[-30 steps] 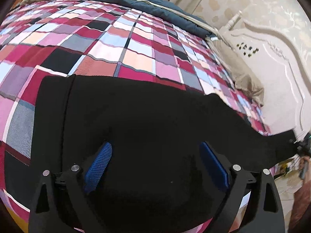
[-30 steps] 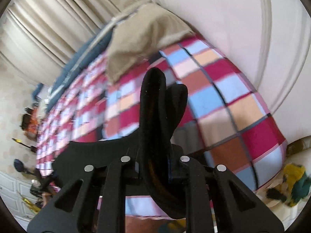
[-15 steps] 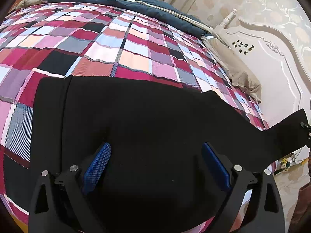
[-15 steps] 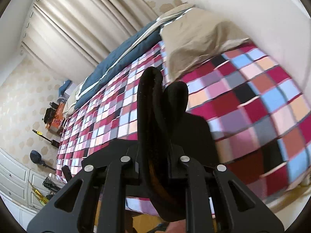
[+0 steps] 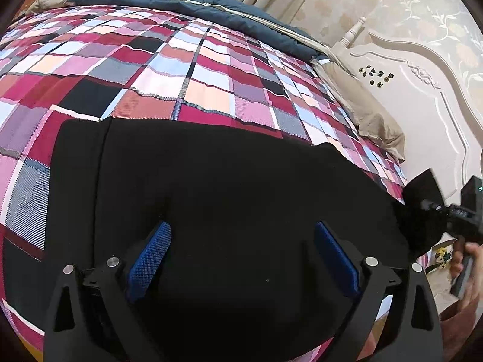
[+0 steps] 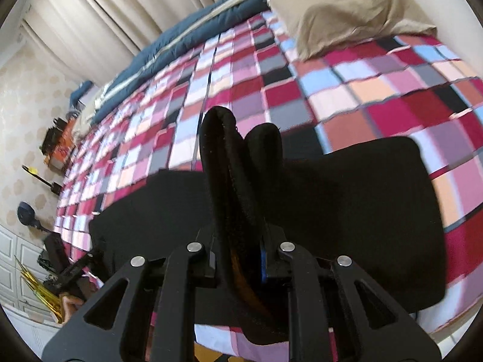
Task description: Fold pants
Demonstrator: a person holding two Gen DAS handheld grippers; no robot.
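Black pants (image 5: 229, 181) lie flat across the near part of a checked bedspread (image 5: 187, 69). My left gripper (image 5: 241, 259) is open just above the pants, its blue pads (image 5: 149, 259) apart on either side of the cloth. My right gripper (image 6: 238, 259) is shut on a bunched end of the pants (image 6: 238, 157), which sticks up between its jaws. In the left wrist view the right gripper (image 5: 434, 211) holds that end lifted at the bed's right edge. The rest of the pants (image 6: 362, 211) spreads below it.
A beige pillow (image 5: 368, 114) and a white headboard (image 5: 422, 96) are at the right. A dark blue duvet (image 5: 187, 3) is rolled along the far edge by the curtains. Clutter (image 6: 54, 147) stands beyond the bed's far end.
My right gripper has carried the held pants end up and inward over the bed, turning its view from the headboard toward the bedspread. My left gripper has stayed open over the pants.
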